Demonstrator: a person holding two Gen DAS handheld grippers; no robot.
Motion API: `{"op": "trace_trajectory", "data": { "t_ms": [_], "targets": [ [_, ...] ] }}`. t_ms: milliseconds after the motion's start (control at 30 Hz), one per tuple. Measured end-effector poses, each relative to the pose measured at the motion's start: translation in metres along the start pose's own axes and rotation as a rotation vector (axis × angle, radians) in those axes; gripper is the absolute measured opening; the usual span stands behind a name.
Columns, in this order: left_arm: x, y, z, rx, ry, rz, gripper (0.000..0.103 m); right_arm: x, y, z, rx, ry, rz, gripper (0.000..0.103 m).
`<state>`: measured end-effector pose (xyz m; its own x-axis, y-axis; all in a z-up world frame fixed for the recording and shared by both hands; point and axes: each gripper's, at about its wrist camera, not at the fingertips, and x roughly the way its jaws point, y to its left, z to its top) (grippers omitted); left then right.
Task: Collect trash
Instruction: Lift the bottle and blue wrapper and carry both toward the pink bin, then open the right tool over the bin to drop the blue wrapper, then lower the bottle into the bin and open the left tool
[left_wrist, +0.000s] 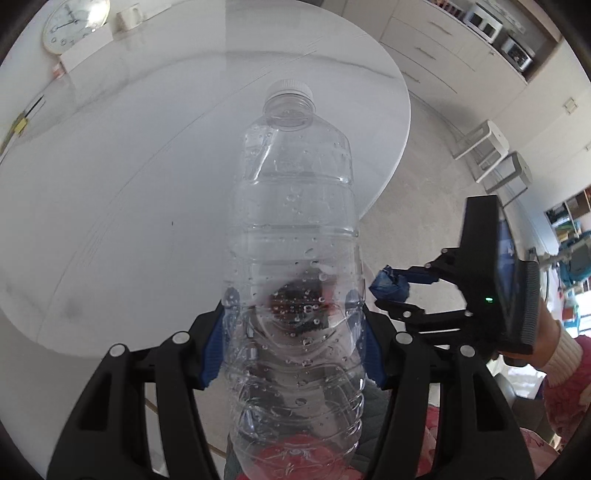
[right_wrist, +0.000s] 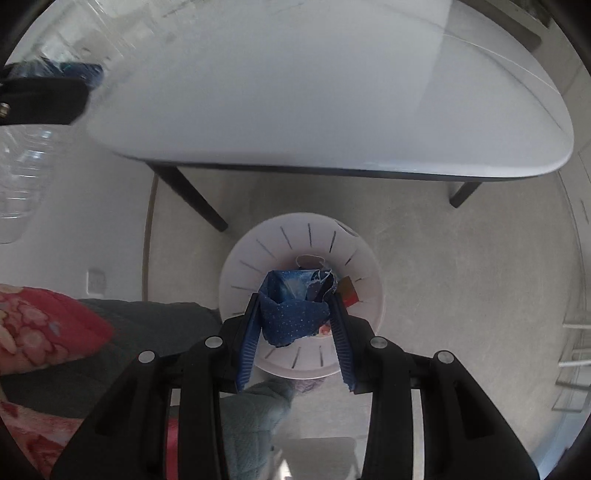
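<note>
Left tongs (left_wrist: 295, 350) clamp bottle (left_wrist: 295, 229); right tongs (right_wrist: 295, 328) pinch wrapper (right_wrist: 291, 310).

Left gripper (left_wrist: 293, 332) points steeply downward, pads clamped on load. Right gripper (right_wrist: 295, 317) likewise, pads gripping load.

A clear plastic bottle (left_wrist: 295, 258), capped in white and beaded with droplets inside, stood out above the worktop (left_wrist: 129, 184) edge. A crumpled blue wrapper (right_wrist: 293, 308) with pale dots hung directly over a white slotted bin (right_wrist: 258, 258) on the floor beside the worktop; scraps lay in the bin.
</note>
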<state>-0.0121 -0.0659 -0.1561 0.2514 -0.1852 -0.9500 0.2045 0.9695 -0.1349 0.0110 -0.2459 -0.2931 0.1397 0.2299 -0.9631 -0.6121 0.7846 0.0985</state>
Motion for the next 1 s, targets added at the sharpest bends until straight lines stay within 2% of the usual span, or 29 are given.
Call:
{"op": "trace_trajectory", "data": {
  "t_ms": [33,100,133,167,333,400,567,633,800,900,1000],
  "targets": [
    [0.001,-0.005,-0.005,-0.026,0.000,0.011,0.058,0.009,-0.002,0.001,-0.031,0.003,0.010,0.039],
    [0.000,-0.019,-0.016,-0.069,0.000,0.040,0.058,0.022,-0.006,0.001,-0.069,0.008,0.011,0.049],
    [0.001,-0.025,-0.021,-0.081,0.000,0.051,0.058,0.026,-0.009,-0.004,-0.085,0.014,0.015,0.063],
    [0.001,-0.031,-0.023,-0.090,-0.002,0.062,0.058,0.027,-0.012,-0.011,-0.095,0.008,0.013,0.070],
    [0.004,-0.056,-0.042,-0.149,-0.005,0.091,0.058,0.010,-0.024,-0.023,-0.081,-0.057,0.055,0.082],
    [0.005,-0.064,-0.047,-0.162,0.003,0.097,0.058,0.000,-0.030,-0.024,-0.060,-0.078,0.060,0.084],
    [0.008,-0.081,-0.047,-0.114,0.039,0.094,0.058,-0.038,-0.061,-0.030,0.062,-0.153,0.060,0.088],
    [0.013,-0.087,-0.049,-0.070,0.091,0.078,0.058,-0.052,-0.071,-0.033,0.101,-0.186,0.061,0.088],
    [0.042,-0.097,-0.059,0.069,0.293,0.010,0.058,-0.082,-0.078,-0.044,0.139,-0.245,0.027,0.089],
    [0.073,-0.094,-0.059,0.092,0.402,-0.014,0.058,-0.091,-0.080,-0.054,0.163,-0.264,0.019,0.091],
    [0.115,-0.088,-0.044,0.094,0.451,-0.030,0.058,-0.094,-0.082,-0.063,0.182,-0.260,0.010,0.092]
  ]
}}
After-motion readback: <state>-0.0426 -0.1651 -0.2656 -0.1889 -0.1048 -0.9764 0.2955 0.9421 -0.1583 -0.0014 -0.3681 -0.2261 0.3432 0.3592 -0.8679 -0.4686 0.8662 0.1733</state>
